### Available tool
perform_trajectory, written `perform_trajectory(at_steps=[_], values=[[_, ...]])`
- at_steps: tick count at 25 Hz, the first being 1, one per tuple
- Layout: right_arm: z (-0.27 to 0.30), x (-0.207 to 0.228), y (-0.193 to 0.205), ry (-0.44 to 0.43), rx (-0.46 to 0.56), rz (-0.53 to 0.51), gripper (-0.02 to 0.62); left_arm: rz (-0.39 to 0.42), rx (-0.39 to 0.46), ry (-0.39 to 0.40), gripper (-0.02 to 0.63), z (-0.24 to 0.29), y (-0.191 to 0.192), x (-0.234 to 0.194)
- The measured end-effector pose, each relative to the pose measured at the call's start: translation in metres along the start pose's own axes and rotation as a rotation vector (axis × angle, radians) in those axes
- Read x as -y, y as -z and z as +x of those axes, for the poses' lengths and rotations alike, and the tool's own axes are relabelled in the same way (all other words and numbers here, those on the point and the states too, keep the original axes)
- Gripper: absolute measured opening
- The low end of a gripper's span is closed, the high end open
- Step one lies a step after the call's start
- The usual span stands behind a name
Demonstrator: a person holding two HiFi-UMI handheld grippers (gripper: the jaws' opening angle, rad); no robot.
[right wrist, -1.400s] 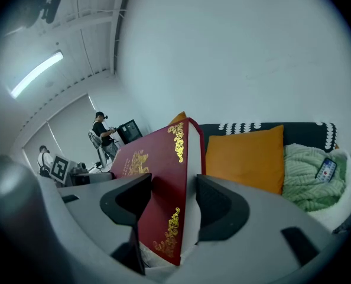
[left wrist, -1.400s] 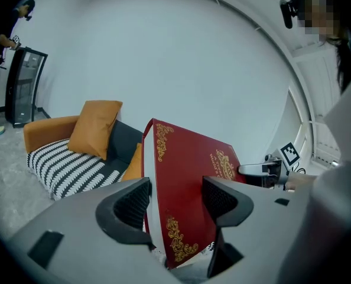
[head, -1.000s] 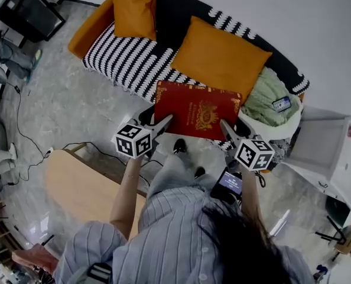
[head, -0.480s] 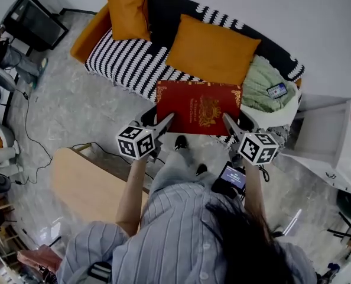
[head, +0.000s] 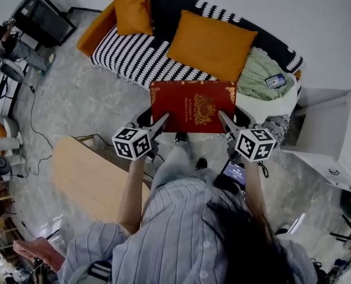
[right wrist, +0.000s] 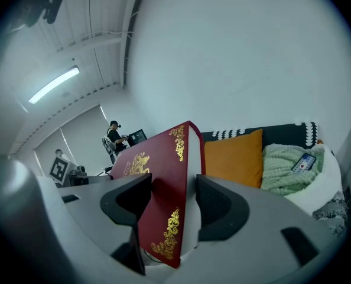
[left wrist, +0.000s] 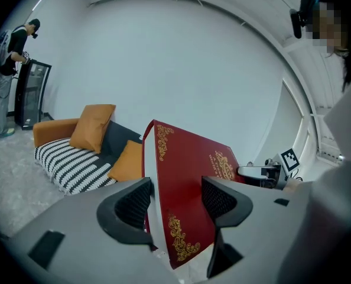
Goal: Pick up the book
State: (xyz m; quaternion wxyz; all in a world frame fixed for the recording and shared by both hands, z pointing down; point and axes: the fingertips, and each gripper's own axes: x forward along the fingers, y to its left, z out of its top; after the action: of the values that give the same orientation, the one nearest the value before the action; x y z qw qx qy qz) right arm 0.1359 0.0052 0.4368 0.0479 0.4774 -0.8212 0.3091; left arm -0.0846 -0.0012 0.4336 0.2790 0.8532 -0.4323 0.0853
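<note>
Striped sofa [head: 134,61] with orange cushions [head: 211,43] fills the background. Before it the red book [head: 192,102] hangs in the air, left gripper [head: 162,120] clamped on its left edge, right gripper [head: 221,117] clamped on its right edge.

The book [head: 193,106] has a smooth red cover with gilt ornament. The cushion [head: 211,45] is matt cloth, the floor [head: 75,99] glossy stone, the table [head: 87,182] pale wood.

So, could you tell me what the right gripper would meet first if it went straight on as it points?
The right gripper is shut on the book; past that, probably the cushion, though depth is unclear.
</note>
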Motion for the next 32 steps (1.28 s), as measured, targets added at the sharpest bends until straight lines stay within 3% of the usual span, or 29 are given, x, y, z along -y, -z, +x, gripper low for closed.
perform_trajectory(at_steps=[13, 23, 32], values=[[-0.066, -0.008, 0.042, -0.033, -0.02, -0.028, 0.249, -0.013, 0.015, -0.028, 0.281, -0.045, 0.056, 0.055], [-0.076, -0.039, 0.065, -0.092, -0.045, -0.063, 0.249, -0.042, 0.026, -0.093, 0.279, -0.092, 0.08, 0.058], [-0.073, -0.04, 0.069, -0.13, -0.053, -0.088, 0.249, -0.037, 0.037, -0.132, 0.279, -0.098, 0.084, 0.059]])
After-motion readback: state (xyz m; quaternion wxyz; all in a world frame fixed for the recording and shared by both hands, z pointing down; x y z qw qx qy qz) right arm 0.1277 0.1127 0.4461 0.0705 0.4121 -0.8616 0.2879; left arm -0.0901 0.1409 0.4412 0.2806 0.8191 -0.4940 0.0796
